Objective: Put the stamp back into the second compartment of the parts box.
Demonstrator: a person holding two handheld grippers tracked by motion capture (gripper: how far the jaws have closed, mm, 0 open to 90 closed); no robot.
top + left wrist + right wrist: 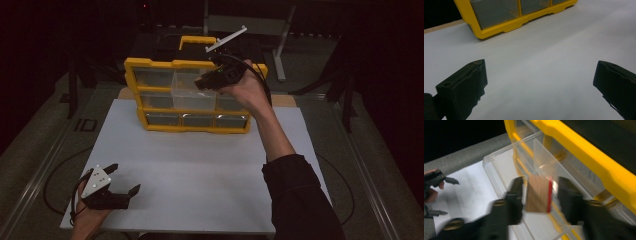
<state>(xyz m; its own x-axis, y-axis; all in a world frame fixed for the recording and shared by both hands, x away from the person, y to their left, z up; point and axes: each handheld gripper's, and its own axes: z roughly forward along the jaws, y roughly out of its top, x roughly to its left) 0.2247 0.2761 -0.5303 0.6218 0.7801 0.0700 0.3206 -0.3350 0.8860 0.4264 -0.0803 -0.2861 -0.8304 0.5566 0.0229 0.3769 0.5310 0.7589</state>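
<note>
left gripper (121, 180): rested low on the white counter (200, 170) at near-left corner, fingers (464, 86) spread wide, nothing between them.
organizer (150, 122): yellow frame, stood upright at far edge of counter, clear drawers facing the person.
open drawer (192, 92): clear, middle column, pulled part-way out toward the person; inner divider visible in right gripper view.
block (538, 193): small wooden piece with a red edge, sat between the right fingers above the open drawer; blurred.
block axis: long axis ran roughly up-down in right gripper view, red edge toward the right-hand finger; which end pointed down into the drawer, cannot tell.
right gripper (207, 80): held up at the drawer front, fingers parted, gaps visible on both sides of the block, so no grip on it.
contact: cannot tell whether block touched drawer floor or was in free fall.
risk 1: block released tilted, could catch on the divider or drawer rim (489, 162) and tip out onto counter.
risk 2: drawer only part-way in, a knock from the withdrawing fingers could pull it further or off its rails.
risk 3: block standing on end could jam the drawer on closing.
</note>
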